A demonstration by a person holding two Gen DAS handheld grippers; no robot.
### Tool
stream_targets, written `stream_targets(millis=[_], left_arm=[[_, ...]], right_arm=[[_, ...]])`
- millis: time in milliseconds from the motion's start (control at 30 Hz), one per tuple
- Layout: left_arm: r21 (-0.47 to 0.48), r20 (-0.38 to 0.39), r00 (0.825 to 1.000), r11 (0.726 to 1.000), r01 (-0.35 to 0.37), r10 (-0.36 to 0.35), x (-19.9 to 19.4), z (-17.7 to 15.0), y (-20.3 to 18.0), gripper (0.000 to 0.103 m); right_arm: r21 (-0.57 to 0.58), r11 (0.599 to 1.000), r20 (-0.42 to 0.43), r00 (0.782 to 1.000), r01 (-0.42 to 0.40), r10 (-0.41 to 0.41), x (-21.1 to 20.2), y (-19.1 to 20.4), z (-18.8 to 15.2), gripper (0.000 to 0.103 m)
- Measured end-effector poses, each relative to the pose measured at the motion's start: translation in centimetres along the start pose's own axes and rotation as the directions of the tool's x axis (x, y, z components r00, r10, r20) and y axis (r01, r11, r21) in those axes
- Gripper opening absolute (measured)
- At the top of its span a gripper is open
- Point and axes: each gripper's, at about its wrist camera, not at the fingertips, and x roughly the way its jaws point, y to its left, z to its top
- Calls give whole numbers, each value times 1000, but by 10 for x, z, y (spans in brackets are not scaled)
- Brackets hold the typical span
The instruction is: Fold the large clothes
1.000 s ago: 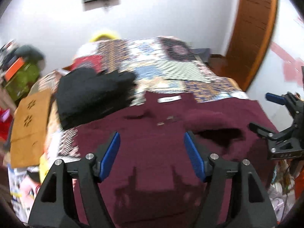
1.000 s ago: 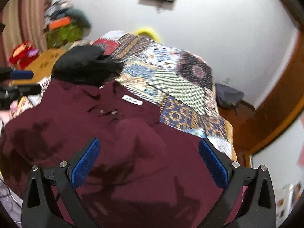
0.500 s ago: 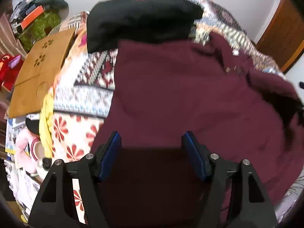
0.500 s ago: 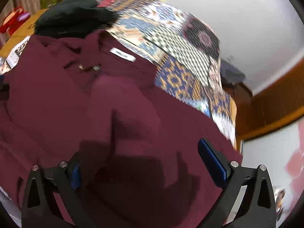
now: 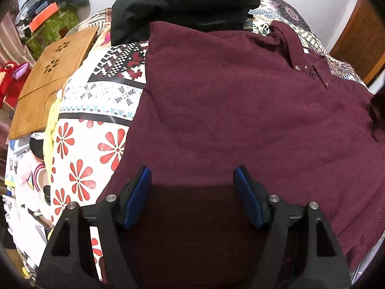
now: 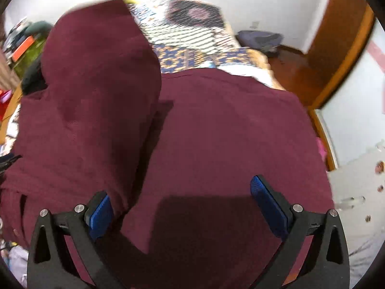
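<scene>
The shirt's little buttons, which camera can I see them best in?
The left wrist view. There the maroon shirt lies spread flat on the bed, and its buttons and collar show clearly near the top right. In the right wrist view the maroon shirt is bunched and blurry, and its collar and buttons cannot be made out.

On the left gripper (image 5: 192,187) we see two matte black arms, each cut with a triangular opening and studded with two round silver screws. Its fingertips carry flat blue pads (image 5: 138,198) with a fine ribbed texture, set on the inner faces. Our right gripper (image 6: 190,203) is built the same: black triangular-cutout arms, paired silver screws on each side, and blue textured pads (image 6: 268,207) inside the fingers. No hand or sleeve shows.
</scene>
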Motion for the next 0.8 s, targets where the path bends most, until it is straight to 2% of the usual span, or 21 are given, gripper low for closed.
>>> stream_targets(millis=[133, 267, 367, 433, 567, 733, 800], left_arm=[[-2, 1, 1000, 1000, -4, 4, 0, 0, 0, 72], [-8, -16, 1000, 1000, -6, 6, -3, 3, -1, 72], [-8, -6, 1000, 1000, 3, -3, -13, 8, 4, 72], [-21, 31, 999, 1000, 10, -9, -26, 18, 13, 72], [-68, 74, 997, 998, 12, -7, -38, 42, 39, 72], [-136, 24, 997, 988, 79, -77, -11, 74, 76, 72], [-151, -10, 993, 982, 112, -115, 8, 84, 84, 72]], right_arm=[[37, 999, 34, 999, 23, -25, -10, -8, -1, 101], [82, 996, 68, 997, -41, 35, -16, -20, 8, 97], [141, 985, 56, 994, -104, 97, -6, -32, 13, 81], [189, 973, 47, 991, -130, 123, 2, -38, 13, 66], [266, 949, 74, 985, -171, 157, 5, -46, 11, 51], [272, 938, 115, 975, -217, 192, -1, -46, 21, 31], [247, 945, 131, 973, -215, 188, -3, -41, 28, 28]])
